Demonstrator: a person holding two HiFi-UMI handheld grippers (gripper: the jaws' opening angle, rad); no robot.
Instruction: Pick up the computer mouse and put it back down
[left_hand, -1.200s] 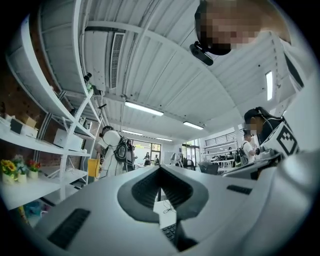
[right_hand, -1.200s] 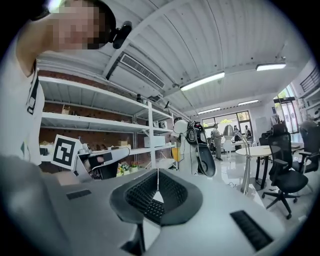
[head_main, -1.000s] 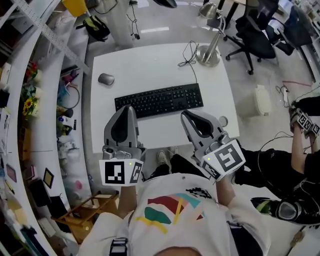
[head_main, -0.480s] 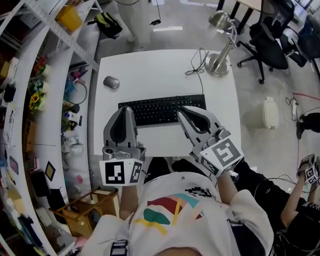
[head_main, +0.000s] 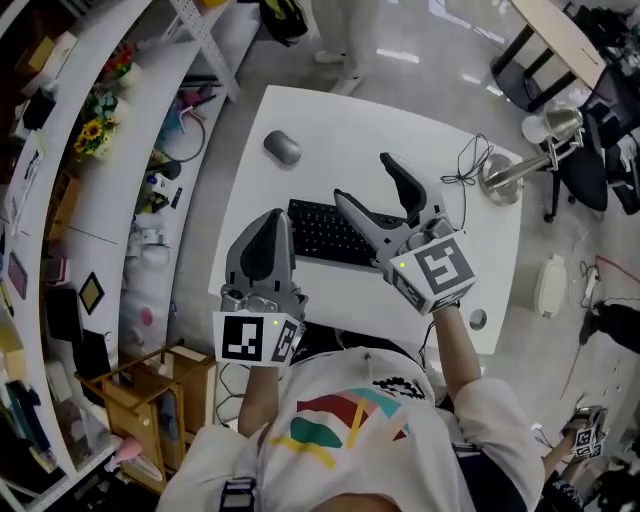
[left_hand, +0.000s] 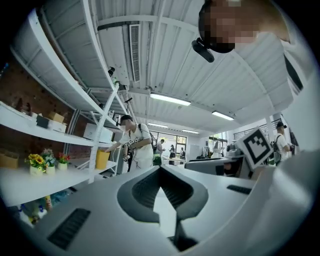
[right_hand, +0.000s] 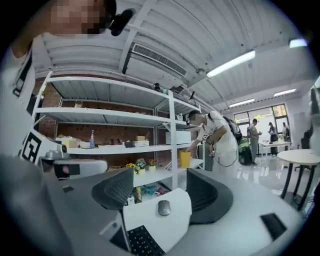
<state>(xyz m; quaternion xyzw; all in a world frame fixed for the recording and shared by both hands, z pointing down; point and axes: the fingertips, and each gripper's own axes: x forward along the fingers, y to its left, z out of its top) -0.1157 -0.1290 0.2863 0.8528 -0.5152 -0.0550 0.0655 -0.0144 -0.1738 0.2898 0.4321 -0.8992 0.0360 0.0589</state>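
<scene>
A shelf rack (head_main: 120, 200) with small yellow flowers (head_main: 88, 135) runs along the outer side of the left tongs (head_main: 270, 218). These tongs are clenched and empty: in the left gripper view the tips of the left tongs (left_hand: 160, 170) meet, with nothing held. They hang over the near left part of the white table (head_main: 340, 115), just beside the left end of the black keyboard (head_main: 325, 232).

The grey mouse (head_main: 282, 147) lies flat on the table ahead of the left tongs, apart from their tips and past the keyboard's far left corner.

The right tongs (head_main: 361, 176) are released; their jaws have just been opening and stand wide apart with nothing between the pads. They hover above the keyboard's middle and point slantwise towards the far left of the table. In the right gripper view the mouse (right_hand: 164, 207) shows through the gap of the right tongs (right_hand: 162, 192), well ahead of them, with the keyboard (right_hand: 141, 242) below and nearer.

A silver desk lamp (head_main: 500, 185) stands on the table to the outer side of the right tongs, its cable (head_main: 462, 165) looping beside it.
</scene>
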